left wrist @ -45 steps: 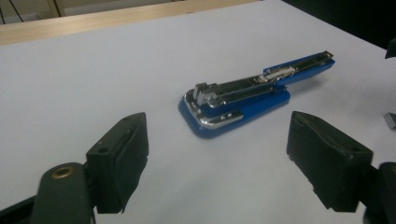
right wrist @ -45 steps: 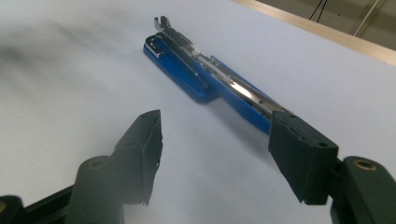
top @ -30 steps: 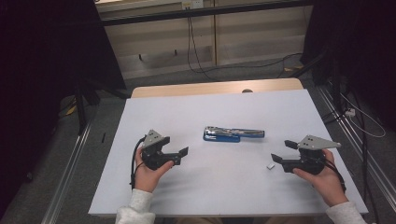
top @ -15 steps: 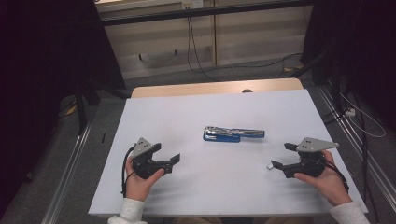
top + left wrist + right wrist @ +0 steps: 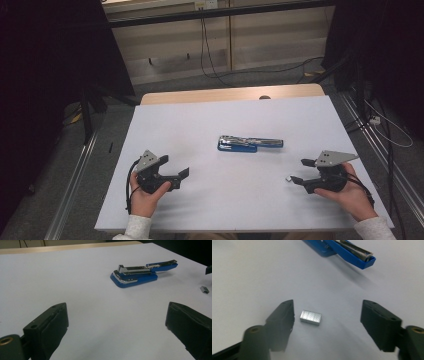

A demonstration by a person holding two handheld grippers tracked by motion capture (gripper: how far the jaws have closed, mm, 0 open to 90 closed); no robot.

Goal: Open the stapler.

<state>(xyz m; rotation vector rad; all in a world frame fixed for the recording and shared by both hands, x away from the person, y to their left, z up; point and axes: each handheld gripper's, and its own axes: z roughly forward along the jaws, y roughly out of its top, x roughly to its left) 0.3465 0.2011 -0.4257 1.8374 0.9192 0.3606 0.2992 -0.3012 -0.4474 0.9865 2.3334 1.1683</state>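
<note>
High view: my stapler [image 5: 250,143] lies mid-table [image 5: 210,115], bare white surface all round it and both grippers near the front edge. My left gripper [image 5: 182,175] gapes wide, holding nothing. My right gripper [image 5: 296,171] has just been closing, its jaws open round the staples [image 5: 311,317], untouched.

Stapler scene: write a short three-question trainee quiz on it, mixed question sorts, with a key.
1. True or false: the blue stapler lies open on the white table.
2. What lies between the right gripper's jaws? A) block of staples B) coin C) pen
3. Fill in: the left gripper holds ____.

Key: 1 true. 2 A; the jaws have just been closing, not yet touching it. 3 nothing; its jaws have just been opening.
</note>
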